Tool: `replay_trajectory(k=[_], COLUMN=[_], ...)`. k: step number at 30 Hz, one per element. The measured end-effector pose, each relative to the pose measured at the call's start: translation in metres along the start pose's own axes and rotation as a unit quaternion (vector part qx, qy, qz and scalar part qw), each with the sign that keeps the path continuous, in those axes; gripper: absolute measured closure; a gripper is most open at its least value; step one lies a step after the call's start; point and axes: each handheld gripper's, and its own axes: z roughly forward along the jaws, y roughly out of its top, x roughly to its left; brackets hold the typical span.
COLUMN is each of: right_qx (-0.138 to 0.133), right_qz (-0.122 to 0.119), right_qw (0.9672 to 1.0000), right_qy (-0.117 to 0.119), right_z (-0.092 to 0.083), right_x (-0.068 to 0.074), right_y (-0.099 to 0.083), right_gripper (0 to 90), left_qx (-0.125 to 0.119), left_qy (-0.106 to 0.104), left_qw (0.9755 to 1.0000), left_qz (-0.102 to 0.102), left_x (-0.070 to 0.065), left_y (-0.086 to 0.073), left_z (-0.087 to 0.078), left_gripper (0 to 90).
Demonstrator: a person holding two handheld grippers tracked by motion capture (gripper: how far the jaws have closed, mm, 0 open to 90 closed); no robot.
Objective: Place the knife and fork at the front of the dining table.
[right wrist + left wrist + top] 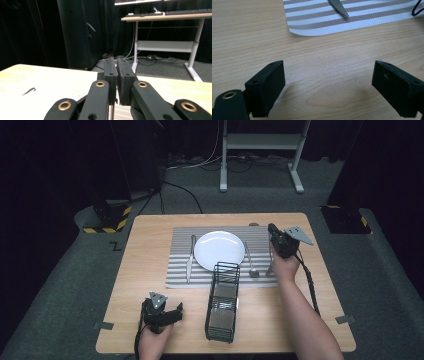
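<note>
Black jaws of the left gripper (pixel 329 82) stood wide apart and released, nothing between them, hovering low over bare wood of the table (pixel 249 37). Ahead of them lay the corner of the striped mat (pixel 317 27) with the knife (pixel 338 7) tip resting on it. From the high view, the left gripper (pixel 172 314) sat near the table's near-left edge, the left hand (pixel 156 336) coming in from below and the jaws aimed rightward toward the wire basket (pixel 222 302), with open wood between them.

Jaws of the right gripper (pixel 116 75) were pressed nearly together; a thin shaft seemed to run down from between them, but I could not tell whether they clenched anything. They pointed level, out past the far table edge toward a dark cabinet (pixel 77 32) and a desk (pixel 165 17). In the high view the right gripper (pixel 276 236) was raised over the mat's right end, the right hand (pixel 286 265) and forearm reaching up from the bottom. A fork (pixel 270 268) lay or hung just below that hand, beside the spoon (pixel 251 262), which lay right of the plate (pixel 219 250). The knife lay left of the plate. The basket's far end touched the mat's near edge. Wood stayed open at the right side.
</note>
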Motion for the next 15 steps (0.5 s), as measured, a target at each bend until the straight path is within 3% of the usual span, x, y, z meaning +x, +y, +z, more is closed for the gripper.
replay_trajectory(k=[15], right_qx=[0.053], right_qz=[0.015], right_qw=[0.9982], right_qy=[-0.024], right_z=[0.03], right_x=[-0.019], right_y=[-0.016], right_gripper=[86.6], left_qx=[-0.001], left_qy=[-0.005], left_qw=[1.0], left_qz=[0.0], left_x=[0.001], left_y=[0.0], left_z=[0.0], left_gripper=[11.4])
